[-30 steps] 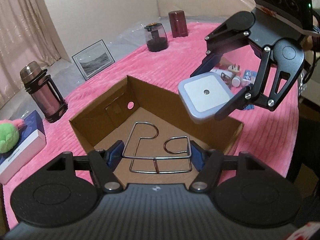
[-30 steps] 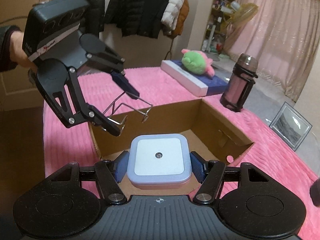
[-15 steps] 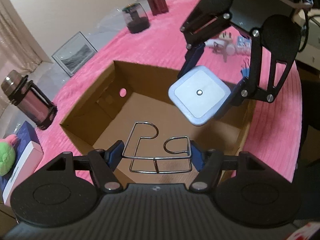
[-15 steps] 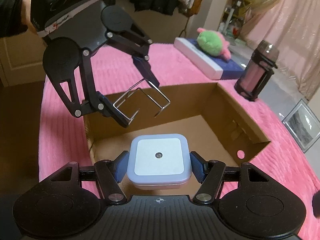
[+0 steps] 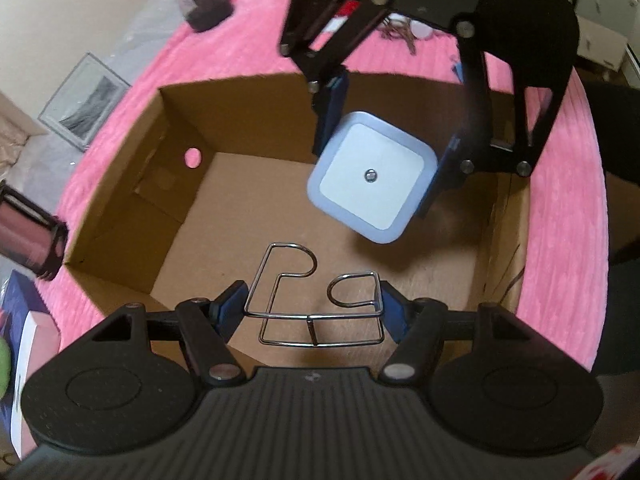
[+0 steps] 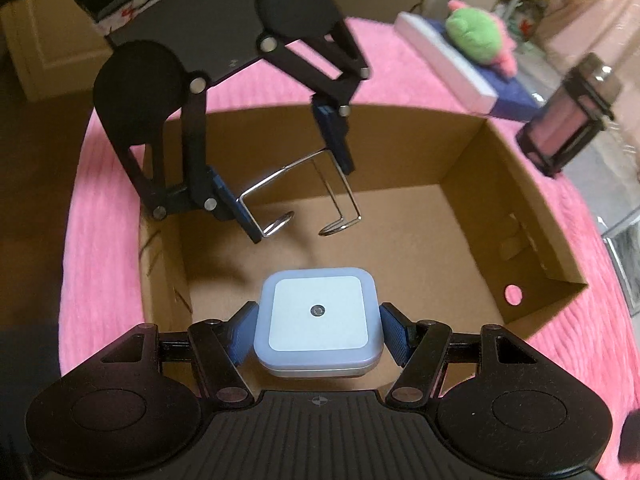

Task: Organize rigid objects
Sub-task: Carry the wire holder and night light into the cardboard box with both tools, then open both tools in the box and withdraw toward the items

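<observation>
An open cardboard box [image 5: 132, 208] [image 6: 520, 208] sits on a pink cover. My left gripper [image 5: 313, 307] [image 6: 296, 196] is shut on a bent wire rack [image 5: 316, 300] [image 6: 304, 200] and holds it inside the box above the floor. My right gripper [image 6: 318, 330] [image 5: 384, 176] is shut on a square white and pale-blue night light [image 6: 318, 326] [image 5: 372, 182], also held inside the box, above its floor. The two grippers face each other across the box.
A pink flask in a black frame [image 6: 568, 120] [image 5: 24, 236] stands beside the box. A white and blue box with a green plush [image 6: 476, 36] lies behind it. A framed picture [image 5: 84, 100], dark jars [image 5: 204, 4] and small items [image 5: 404, 32] lie around.
Both grippers have moved down and forward into the box with their objects; the views now look steeply down at the box floor.
</observation>
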Demonstrator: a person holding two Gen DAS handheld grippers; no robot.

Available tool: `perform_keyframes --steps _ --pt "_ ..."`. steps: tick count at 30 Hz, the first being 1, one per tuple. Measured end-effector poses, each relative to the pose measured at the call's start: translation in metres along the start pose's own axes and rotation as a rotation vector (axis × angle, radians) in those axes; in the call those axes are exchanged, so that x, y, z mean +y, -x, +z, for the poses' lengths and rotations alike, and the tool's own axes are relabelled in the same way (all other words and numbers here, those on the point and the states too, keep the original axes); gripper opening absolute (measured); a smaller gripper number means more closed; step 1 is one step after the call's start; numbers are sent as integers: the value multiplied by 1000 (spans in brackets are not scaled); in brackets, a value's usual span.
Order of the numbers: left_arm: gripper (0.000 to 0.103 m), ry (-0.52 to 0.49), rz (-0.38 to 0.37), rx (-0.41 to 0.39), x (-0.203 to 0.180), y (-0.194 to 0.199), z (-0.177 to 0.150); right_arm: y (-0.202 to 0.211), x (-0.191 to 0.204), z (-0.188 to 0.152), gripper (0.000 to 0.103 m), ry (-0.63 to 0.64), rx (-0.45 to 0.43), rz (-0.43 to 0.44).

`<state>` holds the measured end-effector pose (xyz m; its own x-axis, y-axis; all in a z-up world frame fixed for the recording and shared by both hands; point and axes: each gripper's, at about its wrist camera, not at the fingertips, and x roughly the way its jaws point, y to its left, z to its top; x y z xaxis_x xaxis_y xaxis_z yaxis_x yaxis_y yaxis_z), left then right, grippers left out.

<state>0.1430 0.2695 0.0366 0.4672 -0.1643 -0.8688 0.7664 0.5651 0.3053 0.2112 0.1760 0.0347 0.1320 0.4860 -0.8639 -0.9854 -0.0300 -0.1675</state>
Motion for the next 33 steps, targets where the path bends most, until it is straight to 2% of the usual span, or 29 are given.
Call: perform_keyframes --steps 7,16,23,29,33 --pt "65 -57 -34 56 -3 -23 -1 -26 -3 -2 62 22 74 12" --pt "65 -55 -78 111 2 -47 -3 -55 -9 -5 62 18 154 40" --pt "65 -37 -112 144 9 -61 -1 -64 -17 -6 62 -21 172 76" --pt "65 -35 -118 174 9 -66 0 -62 -16 -1 62 -23 168 82" --pt "69 -28 -105 163 9 -66 -1 -59 -15 -1 62 -31 153 78"
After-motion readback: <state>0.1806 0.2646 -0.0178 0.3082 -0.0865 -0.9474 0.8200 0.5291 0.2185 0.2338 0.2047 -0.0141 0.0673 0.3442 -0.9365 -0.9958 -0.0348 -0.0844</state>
